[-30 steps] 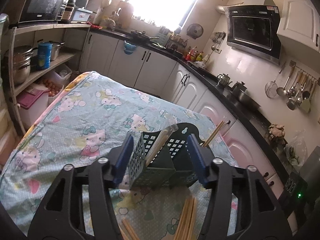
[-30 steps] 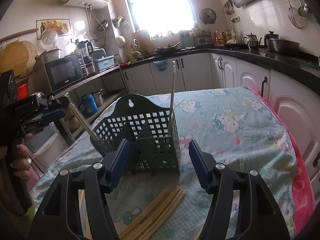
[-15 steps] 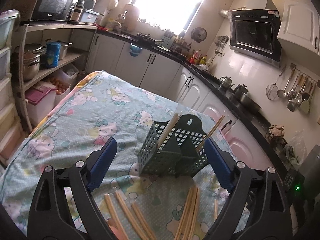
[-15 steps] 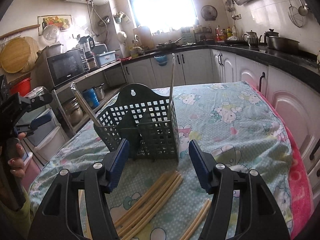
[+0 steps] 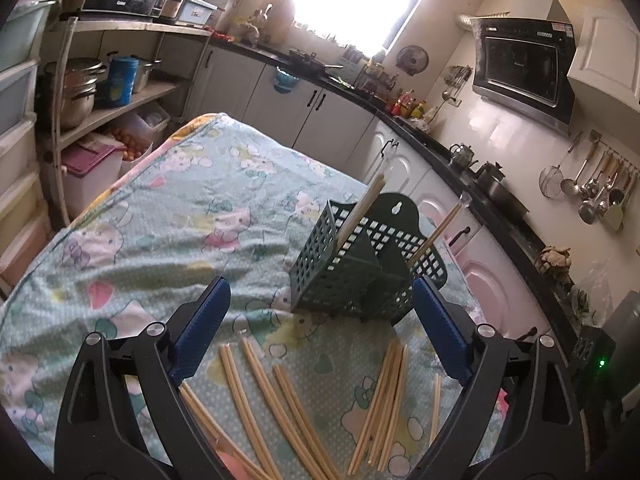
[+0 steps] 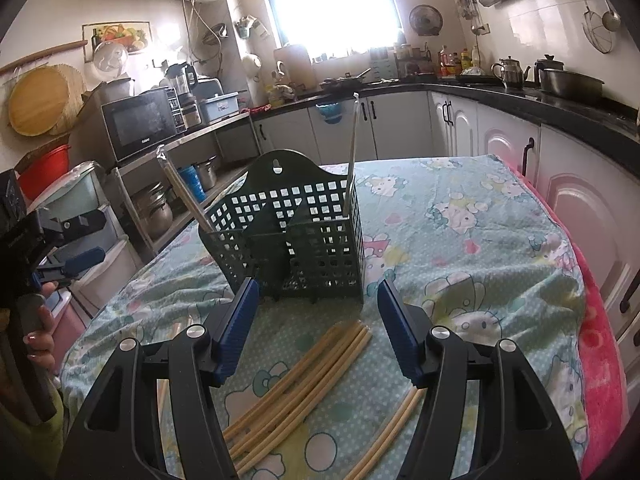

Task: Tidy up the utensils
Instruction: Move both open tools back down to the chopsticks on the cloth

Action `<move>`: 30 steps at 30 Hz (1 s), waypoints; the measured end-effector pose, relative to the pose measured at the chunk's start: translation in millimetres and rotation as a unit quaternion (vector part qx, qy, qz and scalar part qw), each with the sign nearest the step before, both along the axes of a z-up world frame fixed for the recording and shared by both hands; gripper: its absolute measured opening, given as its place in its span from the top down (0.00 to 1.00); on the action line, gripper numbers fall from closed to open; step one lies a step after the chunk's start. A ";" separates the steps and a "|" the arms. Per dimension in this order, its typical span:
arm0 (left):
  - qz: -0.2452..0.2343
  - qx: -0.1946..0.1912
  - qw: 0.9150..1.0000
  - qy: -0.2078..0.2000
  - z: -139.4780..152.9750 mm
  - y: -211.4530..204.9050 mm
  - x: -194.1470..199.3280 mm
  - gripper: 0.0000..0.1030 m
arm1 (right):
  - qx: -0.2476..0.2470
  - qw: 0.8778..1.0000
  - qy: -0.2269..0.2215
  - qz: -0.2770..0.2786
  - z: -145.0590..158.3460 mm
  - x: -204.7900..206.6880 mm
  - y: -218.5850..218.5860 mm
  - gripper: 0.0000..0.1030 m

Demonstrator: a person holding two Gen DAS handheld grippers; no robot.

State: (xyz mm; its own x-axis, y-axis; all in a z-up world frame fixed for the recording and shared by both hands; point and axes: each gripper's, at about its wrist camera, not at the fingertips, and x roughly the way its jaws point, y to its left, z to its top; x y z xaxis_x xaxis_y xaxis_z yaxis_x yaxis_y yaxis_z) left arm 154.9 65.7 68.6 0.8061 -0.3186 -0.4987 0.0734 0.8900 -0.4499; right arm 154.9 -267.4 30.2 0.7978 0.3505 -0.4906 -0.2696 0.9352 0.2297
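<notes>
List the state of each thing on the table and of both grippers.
Green utensil basket: upright on the cloth, two chopsticks standing in it.
Loose chopsticks: lying flat in front of the basket.
Left gripper: jaws opening, nothing between them.
Right gripper: jaws apart, empty.

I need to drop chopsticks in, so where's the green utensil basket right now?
The green utensil basket stands upright on the cartoon-print cloth, centre of the right wrist view, just beyond the loose chopsticks.
</notes>
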 end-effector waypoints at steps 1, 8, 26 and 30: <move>0.000 0.001 1.000 0.003 -2.2 -0.6 -1.2 0.19 | -0.001 1.000 0.001 0.001 -0.9 -1.1 0.0 0.42; -0.003 0.009 1.000 0.018 -15.2 -6.3 -7.4 0.19 | -0.005 1.000 0.013 0.010 -7.3 -5.7 1.5 0.42; -0.002 0.031 0.995 0.099 -71.5 -5.2 -8.8 0.19 | -0.035 0.995 0.092 0.008 -41.9 9.0 -4.3 0.42; -0.008 0.040 0.993 0.110 -80.2 -6.7 -5.5 0.34 | -0.035 0.994 0.098 0.008 -47.7 10.9 -6.1 0.42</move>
